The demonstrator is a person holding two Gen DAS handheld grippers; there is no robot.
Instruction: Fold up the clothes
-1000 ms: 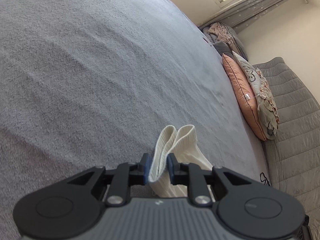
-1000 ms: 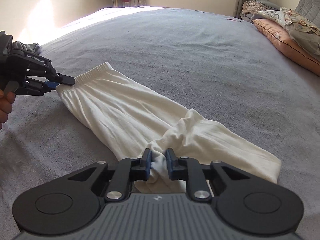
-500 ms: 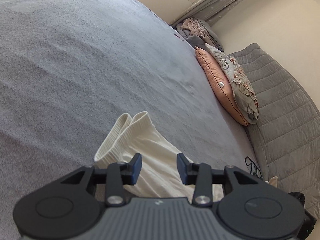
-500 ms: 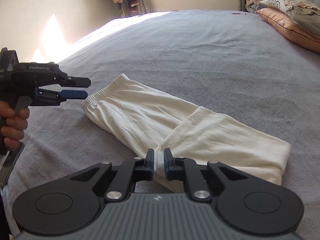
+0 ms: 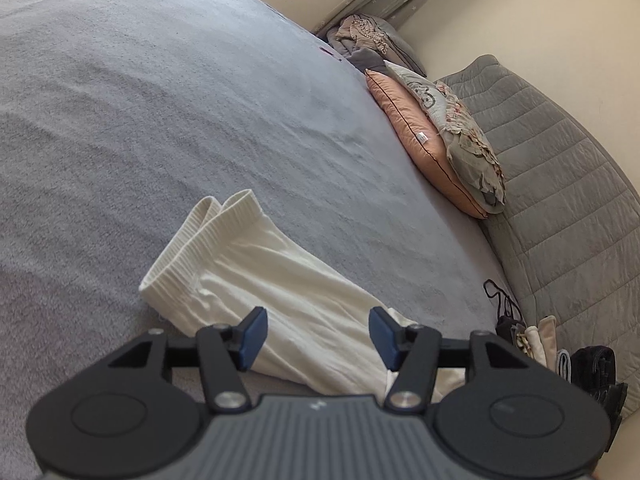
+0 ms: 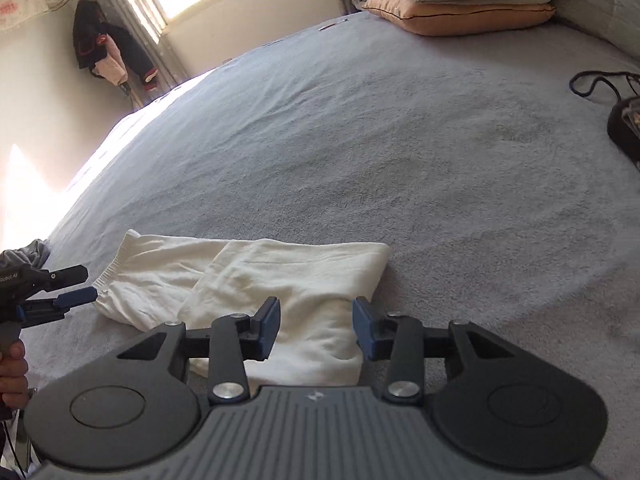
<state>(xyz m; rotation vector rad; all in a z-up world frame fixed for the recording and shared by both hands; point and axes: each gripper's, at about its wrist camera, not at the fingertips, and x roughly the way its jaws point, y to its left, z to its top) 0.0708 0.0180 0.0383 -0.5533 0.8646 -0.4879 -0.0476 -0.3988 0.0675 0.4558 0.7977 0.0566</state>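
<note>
From my left camera: the left gripper (image 5: pixel 318 336), jaws just spread and gripping nothing, hovers over the white pants (image 5: pixel 256 280) lying folded on the grey bed (image 5: pixel 160 100).

From my right camera: the right gripper (image 6: pixel 316 330), jaws likewise just parted and empty, stands above the pants' (image 6: pixel 248 276) doubled end; no containers in sight.

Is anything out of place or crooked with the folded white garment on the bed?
The white garment lies folded on the grey bed, but the top layer sits askew: it crosses the lower layer at an angle, so the edges do not line up. The ribbed waistband still sticks out uncovered. Nothing looks damaged.
</note>
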